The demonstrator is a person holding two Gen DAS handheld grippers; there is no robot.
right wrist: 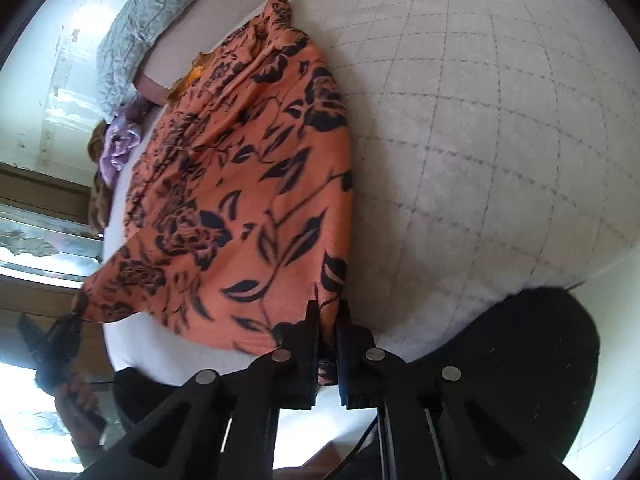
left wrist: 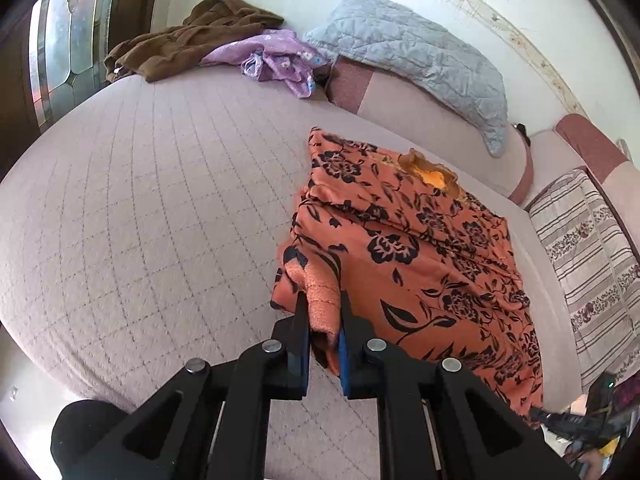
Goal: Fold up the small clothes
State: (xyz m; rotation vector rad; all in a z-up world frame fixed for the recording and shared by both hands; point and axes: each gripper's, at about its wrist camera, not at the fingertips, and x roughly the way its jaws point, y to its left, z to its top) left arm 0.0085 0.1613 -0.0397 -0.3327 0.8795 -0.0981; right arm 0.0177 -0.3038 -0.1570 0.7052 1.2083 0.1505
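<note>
The orange cloth (left wrist: 404, 240) with black flowers lies on the bed (left wrist: 140, 200), and both grippers hold it along the edge nearest the person, so the rest of it stretches away from both pairs of jaws toward the pillows. The left gripper (left wrist: 323, 316) has its jaws squeezed on a bunched corner of the cloth, and a thick fold of it pokes up between them. The right gripper (right wrist: 328, 320) has its jaws pressed on the other near corner, with only a thin bit of cloth between them. The long way of the cloth runs from the grippers out to its far end, where a small yellow patch (left wrist: 434, 178) shows. I think the next move is to lift the near edge and carry it over to the far end, so what matters most is that the far end lies straight ahead of both grippers. Neither gripper looks nearer to it than the other, so they should go together. The cloth looks soft and thin, with wrinkles and one raised fold across the middle. Its left side is already doubled under a little. It may sag in the middle when lifted, because it is held only at two corners. A grey pillow (left wrist: 420, 60) leans by the wall past the cloth, and a purple cloth (left wrist: 276, 58) and a brown cloth (left wrist: 188, 36) lie in a heap well apart from it, at the far side of the bed
</note>
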